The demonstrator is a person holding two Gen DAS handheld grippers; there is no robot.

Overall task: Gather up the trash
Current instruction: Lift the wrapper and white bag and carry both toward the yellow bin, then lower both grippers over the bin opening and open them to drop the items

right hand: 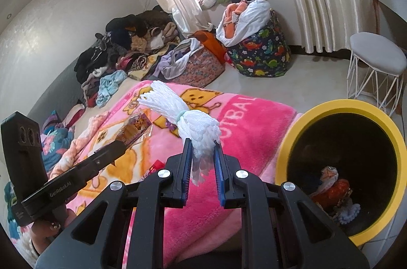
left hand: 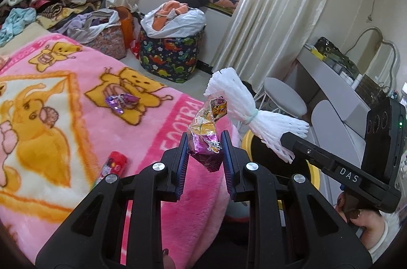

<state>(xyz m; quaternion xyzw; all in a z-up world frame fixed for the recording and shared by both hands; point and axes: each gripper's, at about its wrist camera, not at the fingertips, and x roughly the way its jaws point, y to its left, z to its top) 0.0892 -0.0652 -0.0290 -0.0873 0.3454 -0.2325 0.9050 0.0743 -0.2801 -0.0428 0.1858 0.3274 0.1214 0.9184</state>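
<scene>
Two pieces of trash are in hand at once, so this looks like the carry-to-bin step. The left hand-held gripper [left hand: 204, 154] is clamped on a crinkly purple/gold snack wrapper [left hand: 207, 131], held up off the bed over the pink blanket [left hand: 76, 96]. The right hand-held gripper [right hand: 202, 162] is pinched on a white foam net bundle [right hand: 188, 121] tied w/ a pale band at its waist, also in the air above the blanket's edge.

Next move, as I judge it: swing both over the yellow-rimmed bin [right hand: 290, 142], which sits just beside the bed on the right & already has some trash in it, then let go over the opening. Right is nearer, so prob. the net goes first.

Wrapper's long axis runs up and away from the jaws, top tilted slightly right. Net bundle's long axis runs out from the jaws up and to the left in the right wrist view, free end fanned.

Still on the blanket: another purple wrapper [left hand: 122, 101] & a red packet [left hand: 114, 163].
</scene>
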